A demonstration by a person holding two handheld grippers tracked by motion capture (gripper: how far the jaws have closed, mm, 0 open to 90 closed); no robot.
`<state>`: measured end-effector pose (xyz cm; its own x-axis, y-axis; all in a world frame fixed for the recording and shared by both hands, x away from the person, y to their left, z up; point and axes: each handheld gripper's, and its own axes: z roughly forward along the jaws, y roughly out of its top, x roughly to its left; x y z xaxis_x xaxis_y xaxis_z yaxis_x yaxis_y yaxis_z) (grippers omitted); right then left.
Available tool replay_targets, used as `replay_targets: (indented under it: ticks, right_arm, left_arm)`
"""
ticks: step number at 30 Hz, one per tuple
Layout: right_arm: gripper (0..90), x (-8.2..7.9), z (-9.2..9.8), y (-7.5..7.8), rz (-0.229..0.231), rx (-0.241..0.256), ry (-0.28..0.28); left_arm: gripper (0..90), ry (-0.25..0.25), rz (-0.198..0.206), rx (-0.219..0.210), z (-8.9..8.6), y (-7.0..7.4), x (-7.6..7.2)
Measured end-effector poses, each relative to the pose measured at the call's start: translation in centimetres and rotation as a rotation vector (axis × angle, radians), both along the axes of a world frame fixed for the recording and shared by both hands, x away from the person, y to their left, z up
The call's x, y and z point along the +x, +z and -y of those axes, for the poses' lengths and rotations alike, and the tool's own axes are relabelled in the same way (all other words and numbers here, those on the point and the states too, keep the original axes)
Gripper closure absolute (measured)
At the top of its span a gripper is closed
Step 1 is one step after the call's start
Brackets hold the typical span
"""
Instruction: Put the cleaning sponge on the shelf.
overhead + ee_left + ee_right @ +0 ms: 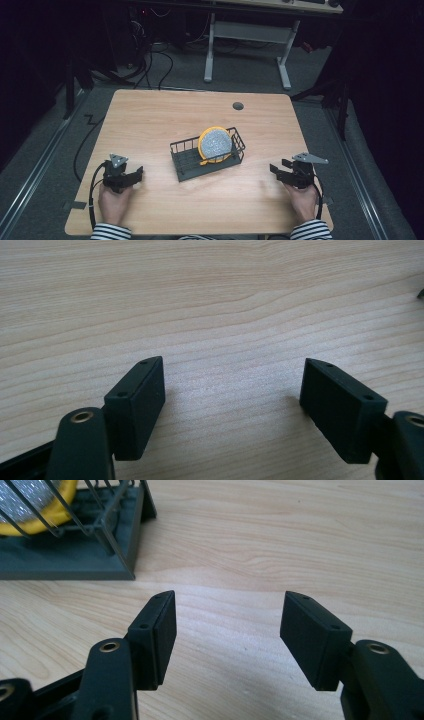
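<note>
High view: wooden table (150,120) sitting in a dark room, a person's two hands coming in from the bottom edge, striped sleeves (111,232) showing at both wrists. Left hand (114,202) is gripping the left gripper (134,176) near the table's front-left, jaws pointing right toward the middle. Right hand (303,200) is gripping the right gripper (278,170) near the front-right, jaws pointing left. Both are resting low on or just above the tabletop, can't tell which. A black cable (93,192) is looping off the left gripper.

Between the two grippers, well apart from each, a dark wire basket (186,170) is sitting at table centre, angled a bit. Inside its right half a round yellow-rimmed disc with a glittery silver face (215,143) is standing on edge, leaning on the back wires. Could be a scrub pad or sponge, can't tell. A round grey grommet hole (238,106) is showing near the table's far edge. A white-framed desk (247,35) is standing on the floor beyond.

Left gripper view: jaws are spreading wide, nothing between them, bare wood grain underneath.

Right gripper view: jaws are also spreading wide and holding nothing. Basket corner (75,555) is showing at top left with the yellow disc (35,505) behind its wires, ahead of the left jaw and not touching it.
</note>
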<state>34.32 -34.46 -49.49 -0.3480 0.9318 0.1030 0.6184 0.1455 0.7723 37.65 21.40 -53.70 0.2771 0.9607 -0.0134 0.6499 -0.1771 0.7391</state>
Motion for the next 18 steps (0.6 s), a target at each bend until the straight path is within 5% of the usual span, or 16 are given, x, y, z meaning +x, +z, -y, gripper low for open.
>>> replay_targets:
  ticks: [18]
  right_arm:
    - [37.8, -0.6, -0.9, -3.3, -0.028, -0.066, -0.035]
  left_arm:
    - [26.5, 0.001, 0.000, 0.001, 0.0, 0.0, 0.0]
